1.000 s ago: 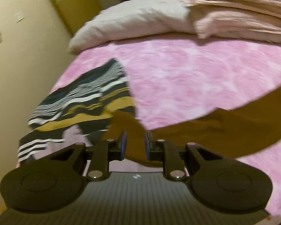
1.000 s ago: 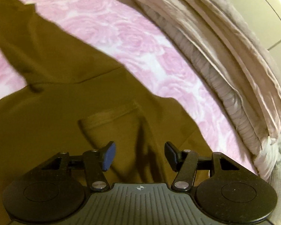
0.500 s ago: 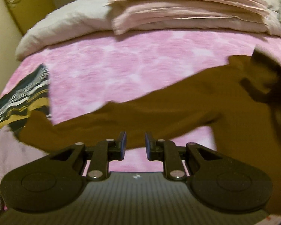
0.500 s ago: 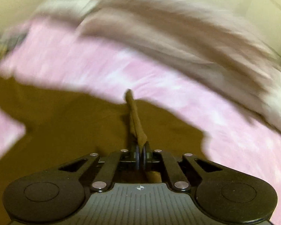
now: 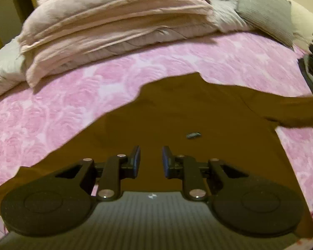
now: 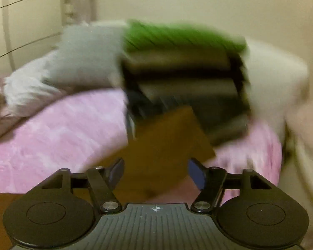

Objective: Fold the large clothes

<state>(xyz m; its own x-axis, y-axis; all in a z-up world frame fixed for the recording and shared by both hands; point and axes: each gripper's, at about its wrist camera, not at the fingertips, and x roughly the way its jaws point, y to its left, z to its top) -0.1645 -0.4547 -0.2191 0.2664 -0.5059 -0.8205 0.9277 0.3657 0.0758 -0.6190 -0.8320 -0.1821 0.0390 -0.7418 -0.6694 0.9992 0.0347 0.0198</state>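
A large brown garment (image 5: 198, 112) lies spread on the pink bedspread (image 5: 73, 95), one sleeve reaching off to the right. A small grey tag (image 5: 193, 135) shows on it. My left gripper (image 5: 150, 161) hovers just above the cloth, jaws a little apart, nothing between them. In the blurred right wrist view the sleeve end (image 6: 167, 145) lies flat ahead of my right gripper (image 6: 155, 173), which stands wide open and empty.
Folded pinkish bedding (image 5: 114, 20) and grey pillows (image 5: 265, 10) lie at the bed's head. A stack of folded dark clothes with a green one on top (image 6: 183, 73) sits just beyond the sleeve end. A pale wall (image 6: 177, 0) rises behind.
The right gripper, shut on a fold of brown cloth half a second ago, has let go and opened wide. Both views swung right; the striped garment is out of the left view.
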